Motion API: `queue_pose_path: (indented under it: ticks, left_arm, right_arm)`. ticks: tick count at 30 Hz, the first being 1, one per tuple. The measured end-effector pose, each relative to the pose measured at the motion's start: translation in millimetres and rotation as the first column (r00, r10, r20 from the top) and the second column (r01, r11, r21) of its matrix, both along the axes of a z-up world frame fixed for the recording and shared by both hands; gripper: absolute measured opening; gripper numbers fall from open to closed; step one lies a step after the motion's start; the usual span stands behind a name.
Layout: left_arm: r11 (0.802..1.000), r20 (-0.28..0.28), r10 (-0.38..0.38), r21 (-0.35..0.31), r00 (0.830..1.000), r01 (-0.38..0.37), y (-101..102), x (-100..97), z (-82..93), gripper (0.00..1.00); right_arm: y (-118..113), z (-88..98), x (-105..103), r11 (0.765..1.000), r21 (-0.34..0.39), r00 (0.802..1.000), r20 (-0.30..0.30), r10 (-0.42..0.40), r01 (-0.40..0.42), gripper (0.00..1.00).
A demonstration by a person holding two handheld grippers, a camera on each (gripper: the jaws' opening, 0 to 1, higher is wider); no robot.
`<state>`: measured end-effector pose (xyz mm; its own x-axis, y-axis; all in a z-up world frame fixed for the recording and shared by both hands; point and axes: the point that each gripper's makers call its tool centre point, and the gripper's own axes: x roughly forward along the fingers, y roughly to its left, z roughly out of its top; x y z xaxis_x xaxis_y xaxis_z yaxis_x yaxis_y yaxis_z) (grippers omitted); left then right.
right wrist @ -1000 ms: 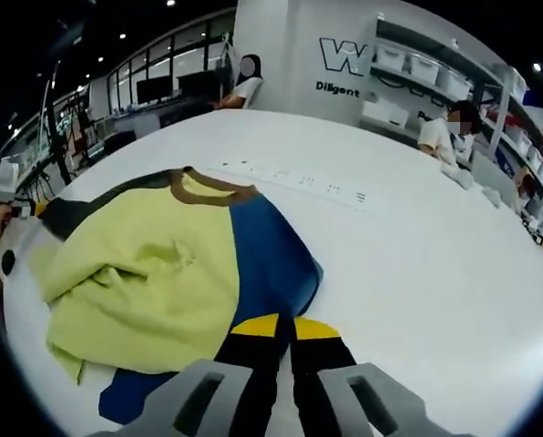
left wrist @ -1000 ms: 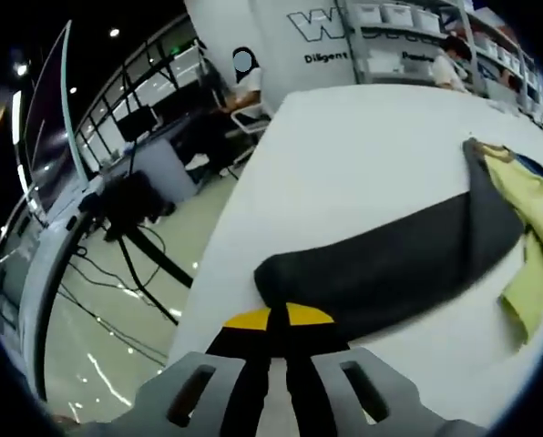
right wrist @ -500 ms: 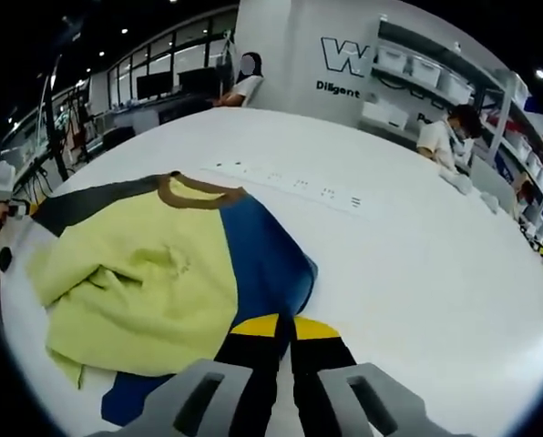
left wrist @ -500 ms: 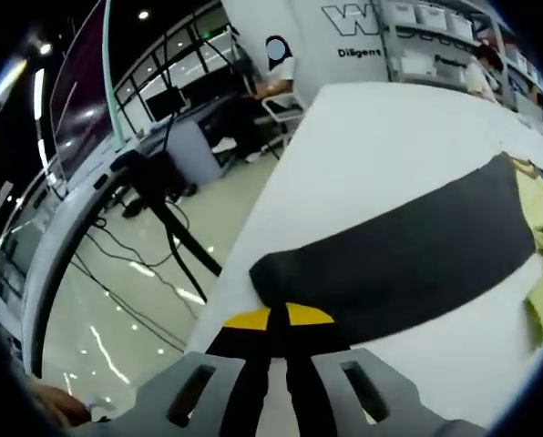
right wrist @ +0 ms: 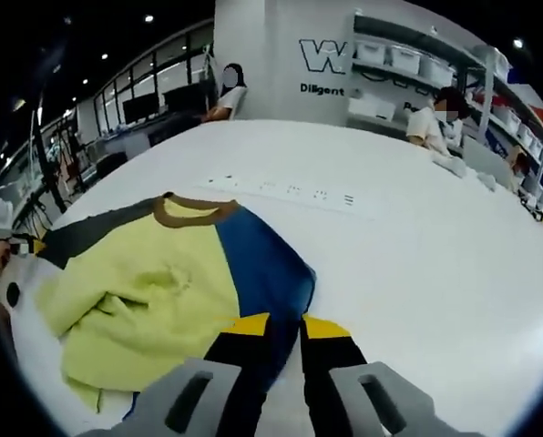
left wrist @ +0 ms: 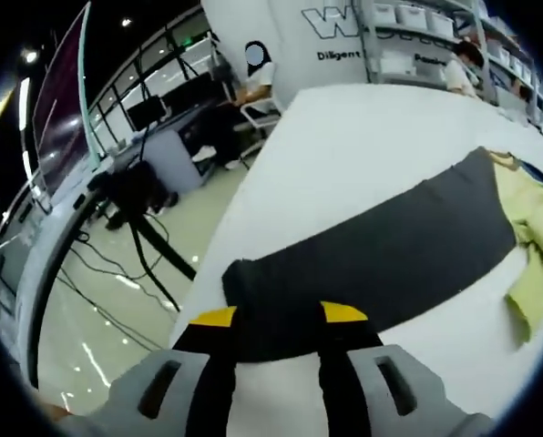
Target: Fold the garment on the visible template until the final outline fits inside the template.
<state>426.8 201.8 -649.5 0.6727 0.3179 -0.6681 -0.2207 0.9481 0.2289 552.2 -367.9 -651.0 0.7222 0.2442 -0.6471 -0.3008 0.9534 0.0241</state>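
My left hand-held gripper [left wrist: 276, 319] gapes over the garment [left wrist: 381, 255]'s dark sleeve; right hand-held gripper [right wrist: 278, 326] parted at its blue edge; white worktop [right wrist: 417, 246] ahead.

My left gripper [left wrist: 276, 320]: jaws parted, low and level, yellow-tipped. My right gripper [right wrist: 281, 330]: jaws slightly parted, low, pointing forward, yellow-tipped black fingers [right wrist: 241, 350].

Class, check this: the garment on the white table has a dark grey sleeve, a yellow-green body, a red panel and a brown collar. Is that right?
One detail is wrong: the panel is blue, not red, as the right gripper view shows. The dark grey sleeve, yellow-green body, brown collar and white table stand.
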Motion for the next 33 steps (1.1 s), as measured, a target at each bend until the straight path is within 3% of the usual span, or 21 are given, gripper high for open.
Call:
queue_pose_path:
  ticks: [2,6,10,12,15,17,21,22,24,25,27,28,33]
  left_arm:
    - [0.999,0.017,-0.028,-0.026,0.999,0.028,-12.9,4.8,3.1,0.38]
    - [0.995,0.032,-0.084,-0.051,0.996,0.085,-38.1,11.6,8.2,0.47]
    - [0.988,0.053,-0.141,-0.059,0.989,0.144,-59.1,16.4,13.3,0.56]
    - [0.976,0.099,-0.184,-0.101,0.978,0.194,-77.0,23.0,17.9,0.62]
    - [0.965,0.093,-0.244,-0.077,0.965,0.252,-93.0,23.8,22.1,0.68]
    - [0.952,0.107,-0.289,-0.076,0.951,0.298,-107.1,25.4,26.3,0.74]
    - [0.906,0.119,-0.408,-0.065,0.905,0.417,-142.3,23.6,35.1,0.78]
    - [0.888,0.126,-0.446,-0.062,0.886,0.455,-153.8,22.3,37.8,0.79]
    - [0.87,0.125,-0.479,-0.068,0.869,0.489,-166.7,19.2,38.8,0.82]
    - [0.846,0.125,-0.513,-0.09,0.849,0.525,-179.1,17.5,38.7,0.85]
    - [0.819,0.118,-0.559,-0.076,0.821,0.568,-191.0,17.3,40.7,0.86]
    - [0.809,0.101,-0.576,-0.069,0.811,0.583,-196.0,15.2,41.1,0.86]
    - [0.777,0.134,-0.611,-0.089,0.781,0.623,-217.6,9.2,47.2,0.87]
  right_arm:
    - [3.5,3.2,-1.0,1.0,0.015,1.0,0.013,0.006,-0.006,0.29]
    - [9.6,5.7,-5.2,0.999,0.049,1.0,0.012,0.007,-0.008,0.36]
    - [19.7,5.8,-14.2,0.996,0.085,0.999,0.0,0.034,-0.034,0.54]
    - [24.6,5.4,-18.7,0.993,0.106,0.999,-0.002,0.049,-0.048,0.63]
    - [31.0,3.5,-28.2,0.99,0.12,0.998,-0.015,0.069,-0.067,0.73]
    - [38.3,4.7,-36.7,0.986,0.143,0.996,-0.013,0.09,-0.088,0.78]
    - [49.2,4.9,-51.7,0.978,0.166,0.992,-0.015,0.128,-0.124,0.85]
    - [52.3,5.4,-55.4,0.976,0.172,0.99,-0.014,0.14,-0.135,0.86]
    - [61.2,6.1,-65.2,0.967,0.2,0.986,-0.018,0.166,-0.159,0.86]
    - [62.9,6.0,-66.5,0.964,0.212,0.985,-0.023,0.17,-0.162,0.87]
    - [67.5,7.8,-69.8,0.959,0.225,0.983,-0.02,0.183,-0.174,0.87]
    - [70.0,9.1,-72.6,0.957,0.221,0.981,-0.018,0.194,-0.186,0.87]
    - [89.4,16.9,-92.0,0.942,0.215,0.964,0.002,0.265,-0.26,0.9]
